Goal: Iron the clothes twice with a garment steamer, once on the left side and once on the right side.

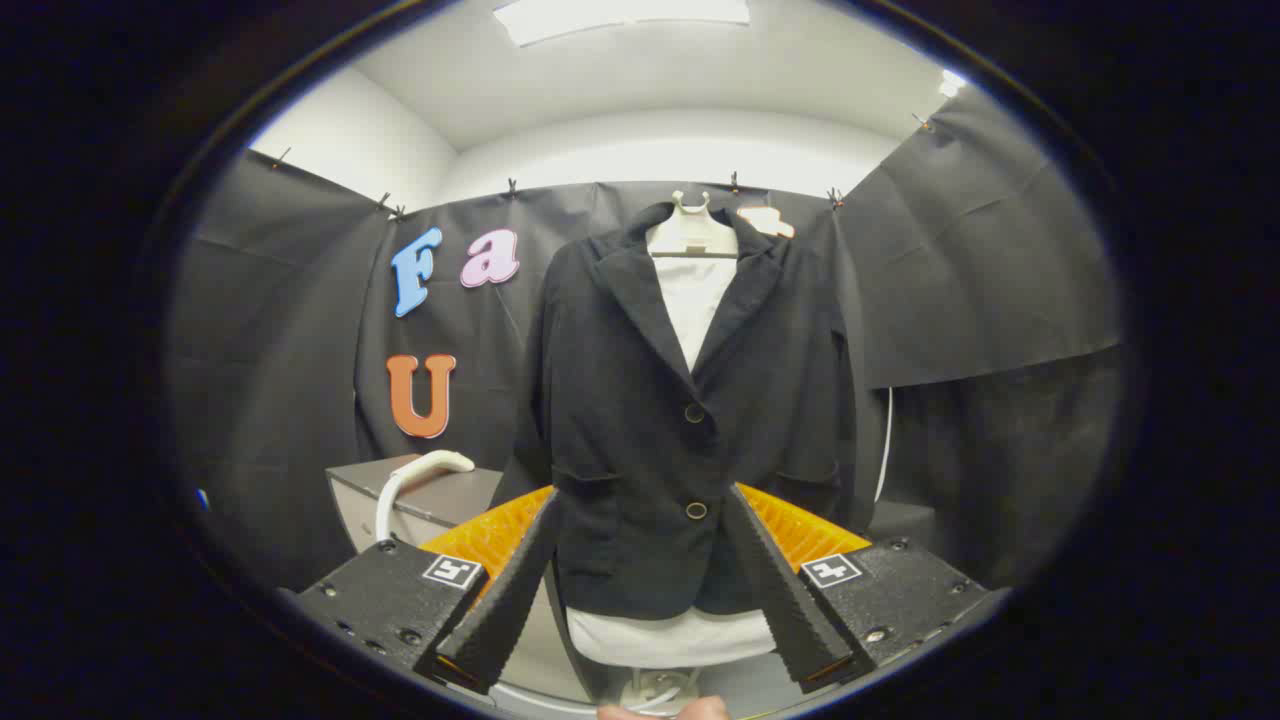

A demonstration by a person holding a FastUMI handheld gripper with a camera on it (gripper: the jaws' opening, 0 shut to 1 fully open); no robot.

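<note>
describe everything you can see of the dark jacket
The jacket is a dark blazer of matte woven-looking cloth, hanging upright on a pale hanger against the booth's black wall. It has notched lapels, two round buttons down the front, both fastened, and flap pockets at either hip. A white shirt shows at the open neck and below the hem. It hangs just beyond the gripper, whose jaws stand open and empty.

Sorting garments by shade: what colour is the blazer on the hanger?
Black, over a white shirt; the blazer shows best in the gripper view, beyond the open gripper.
</note>
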